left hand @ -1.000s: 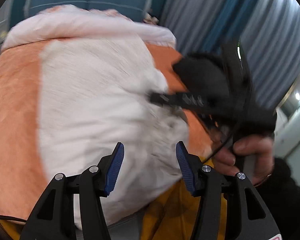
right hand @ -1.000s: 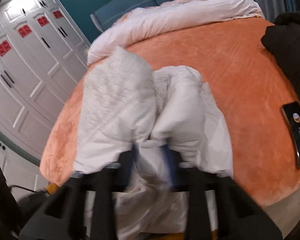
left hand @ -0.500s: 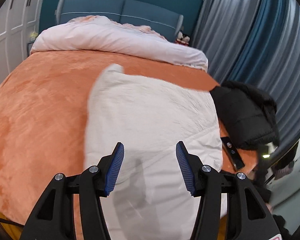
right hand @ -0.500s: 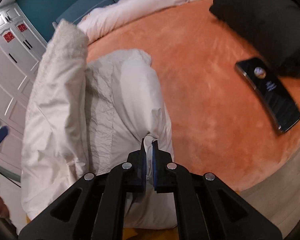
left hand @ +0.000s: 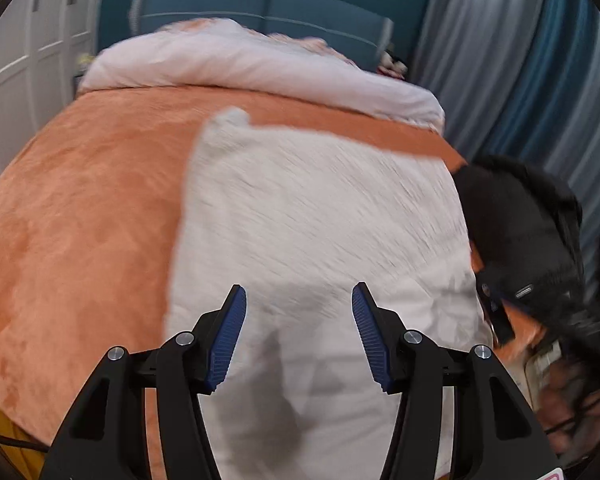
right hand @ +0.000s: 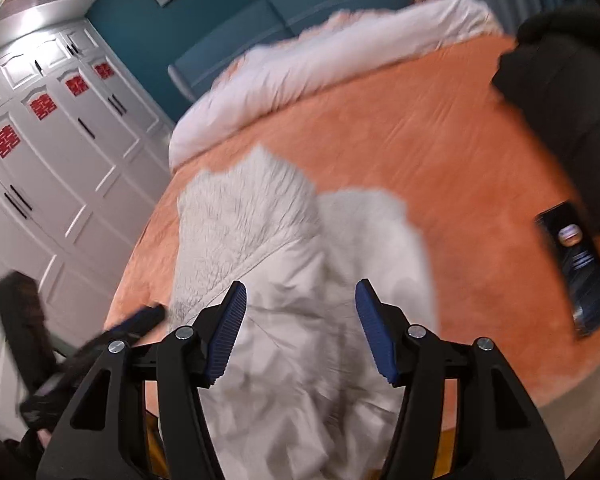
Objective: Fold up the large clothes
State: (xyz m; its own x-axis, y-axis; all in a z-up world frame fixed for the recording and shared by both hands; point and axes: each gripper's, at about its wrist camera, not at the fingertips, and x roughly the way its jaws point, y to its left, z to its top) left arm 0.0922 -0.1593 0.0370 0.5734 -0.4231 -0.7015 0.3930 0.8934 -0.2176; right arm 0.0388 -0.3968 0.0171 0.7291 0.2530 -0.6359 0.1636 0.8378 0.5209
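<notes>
Hovering: left gripper (left hand: pixel 298 332) and right gripper (right hand: pixel 298 330), jaws wide, gripping nothing. White coat (left hand: pixel 320 232) is looking soft, bulky, light; I'm suggesting pinching the hem corners.

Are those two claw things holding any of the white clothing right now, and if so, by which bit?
Nothing is held. The left gripper and right gripper both stand open above the white garment on the bed, with no fabric between their pads.
</notes>
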